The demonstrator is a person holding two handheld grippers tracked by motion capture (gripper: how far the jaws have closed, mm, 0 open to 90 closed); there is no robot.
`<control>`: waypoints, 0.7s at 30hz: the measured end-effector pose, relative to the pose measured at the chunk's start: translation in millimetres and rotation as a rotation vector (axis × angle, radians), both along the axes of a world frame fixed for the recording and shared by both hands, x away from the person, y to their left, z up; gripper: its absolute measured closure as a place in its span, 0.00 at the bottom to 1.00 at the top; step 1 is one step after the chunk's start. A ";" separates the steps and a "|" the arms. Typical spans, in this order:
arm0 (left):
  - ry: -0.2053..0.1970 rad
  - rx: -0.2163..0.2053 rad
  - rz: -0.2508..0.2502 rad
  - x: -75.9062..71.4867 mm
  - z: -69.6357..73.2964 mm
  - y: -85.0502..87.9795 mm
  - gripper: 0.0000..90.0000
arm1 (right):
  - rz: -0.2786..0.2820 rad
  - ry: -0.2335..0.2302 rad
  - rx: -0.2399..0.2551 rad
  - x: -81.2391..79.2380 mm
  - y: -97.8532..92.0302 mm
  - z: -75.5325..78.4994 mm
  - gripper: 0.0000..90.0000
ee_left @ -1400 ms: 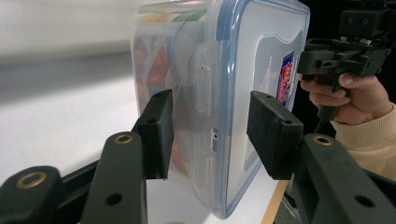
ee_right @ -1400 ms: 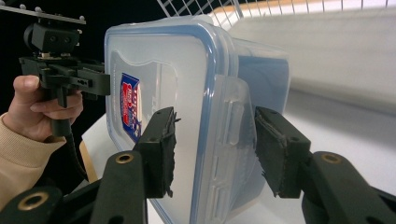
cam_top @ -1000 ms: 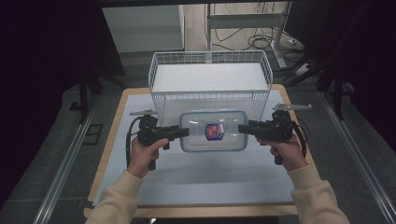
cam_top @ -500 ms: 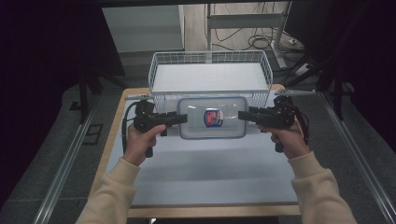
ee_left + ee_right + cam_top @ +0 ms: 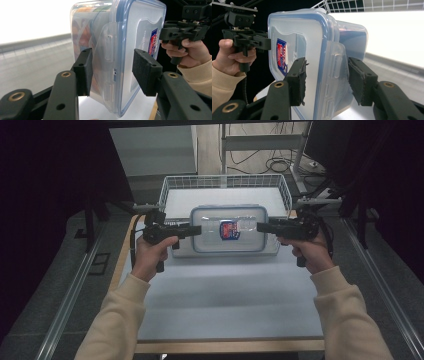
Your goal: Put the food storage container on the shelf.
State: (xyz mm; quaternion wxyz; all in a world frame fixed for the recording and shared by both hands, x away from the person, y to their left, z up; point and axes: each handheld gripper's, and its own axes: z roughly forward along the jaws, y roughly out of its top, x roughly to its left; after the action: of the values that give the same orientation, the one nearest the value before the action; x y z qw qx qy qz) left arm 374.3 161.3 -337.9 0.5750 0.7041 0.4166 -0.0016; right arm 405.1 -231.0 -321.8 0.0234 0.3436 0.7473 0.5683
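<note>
Clear rectangular plastic container with blue-rimmed snap lid (image 5: 228, 229) is pinched at both ends by left gripper (image 5: 196, 229) and right gripper (image 5: 261, 226), above white wire basket (image 5: 172, 191). Contents blurred; red-blue lid label (image 5: 229, 229) unreadable.

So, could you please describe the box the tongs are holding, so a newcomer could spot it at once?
Find the white wire basket at the table's far edge. In front of it, the left tongs and right tongs grip a clear box by its ends. Its blue-rimmed lid and red-and-blue sticker mark it.

I see a clear plastic box with a blue-edged lid (image 5: 228, 228). On that lid sits a red, white and blue sticker (image 5: 229, 229). Behind the box is a white wire basket (image 5: 224, 182). My two grippers are black, left (image 5: 197, 230) and right (image 5: 261, 226).
</note>
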 end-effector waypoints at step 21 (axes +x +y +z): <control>0.001 0.006 0.009 62.7 30.6 2.0 0.58 | -0.012 0.014 -0.004 60.5 2.8 29.9 0.56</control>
State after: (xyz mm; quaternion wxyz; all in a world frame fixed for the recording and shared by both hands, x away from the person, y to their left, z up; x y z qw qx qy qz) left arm 437.1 163.3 -307.3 0.5729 0.7038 0.4201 0.0022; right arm 465.6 -228.2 -291.9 0.0221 0.3520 0.7466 0.5640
